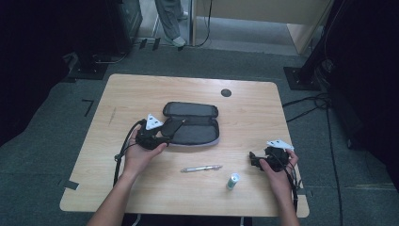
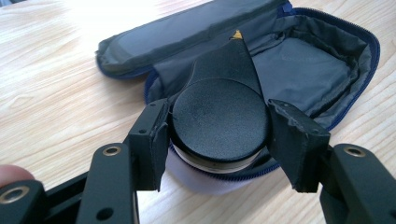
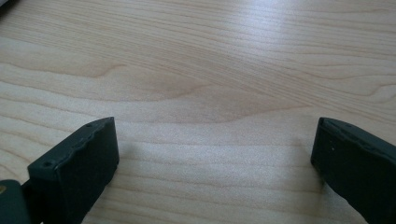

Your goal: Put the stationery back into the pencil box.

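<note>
An open dark grey pencil case (image 1: 197,133) with a blue zip lies flat in the middle of the wooden table (image 1: 141,94). My left gripper (image 1: 165,135) is at its left end, shut on a black teardrop-shaped object (image 1: 175,126). In the left gripper view the pads (image 2: 154,140) press both sides of the object's round body (image 2: 219,116), which has a white rim below. Its pointed tip reaches over the case's grey lining (image 2: 303,70). My right gripper (image 1: 258,160) rests at the table's right side, and its jaws (image 3: 215,140) stand open over bare wood.
A silver pen (image 1: 201,168) lies on the table in front of the case. A small white and green tube (image 1: 232,181) stands near the front edge, to the left of my right hand. A round dark cable hole (image 1: 226,92) is near the far edge.
</note>
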`<state>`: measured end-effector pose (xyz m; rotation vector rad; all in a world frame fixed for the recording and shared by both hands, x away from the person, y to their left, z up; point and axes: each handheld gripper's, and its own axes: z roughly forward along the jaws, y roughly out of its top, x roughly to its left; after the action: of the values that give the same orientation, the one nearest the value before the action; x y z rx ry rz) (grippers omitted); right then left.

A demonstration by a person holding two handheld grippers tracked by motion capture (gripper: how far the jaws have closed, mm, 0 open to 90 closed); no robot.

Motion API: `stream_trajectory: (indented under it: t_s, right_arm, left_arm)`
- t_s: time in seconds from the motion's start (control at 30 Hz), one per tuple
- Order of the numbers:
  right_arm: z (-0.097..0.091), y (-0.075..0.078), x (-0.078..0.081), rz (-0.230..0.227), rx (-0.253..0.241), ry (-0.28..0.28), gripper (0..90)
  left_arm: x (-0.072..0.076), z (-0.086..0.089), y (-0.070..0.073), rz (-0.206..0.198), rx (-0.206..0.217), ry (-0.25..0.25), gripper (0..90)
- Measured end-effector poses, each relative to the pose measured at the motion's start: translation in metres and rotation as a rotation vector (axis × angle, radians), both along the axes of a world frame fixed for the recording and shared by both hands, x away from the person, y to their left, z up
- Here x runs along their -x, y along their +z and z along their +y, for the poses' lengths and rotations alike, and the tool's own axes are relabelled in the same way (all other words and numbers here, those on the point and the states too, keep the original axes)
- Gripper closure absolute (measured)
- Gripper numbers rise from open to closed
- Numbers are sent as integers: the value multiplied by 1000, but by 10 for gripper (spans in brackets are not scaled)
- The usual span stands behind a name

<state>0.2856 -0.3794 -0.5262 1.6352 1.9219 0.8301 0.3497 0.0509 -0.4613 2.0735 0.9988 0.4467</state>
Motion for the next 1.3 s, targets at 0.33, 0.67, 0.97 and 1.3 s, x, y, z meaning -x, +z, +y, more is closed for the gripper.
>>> stream_trajectory:
  t_s: [0.33, 0.67, 0.97, 1.3]
  right_arm:
    - [0, 0, 0, 0, -1, 2, 4]
    - [0, 0, 0, -1, -2, 2, 4]
    - [0, 0, 0, -1, -2, 3, 4]
    - [0, 0, 0, -1, -2, 3, 4]
  left_arm:
    - [-20, -17, -7, 23, -27, -45, 422]
    - [-33, -22, -19, 56, -74, -42, 422]
    - [-34, -25, -26, 50, -139, -39, 421]
    - [-33, -26, -27, 56, -136, -37, 418]
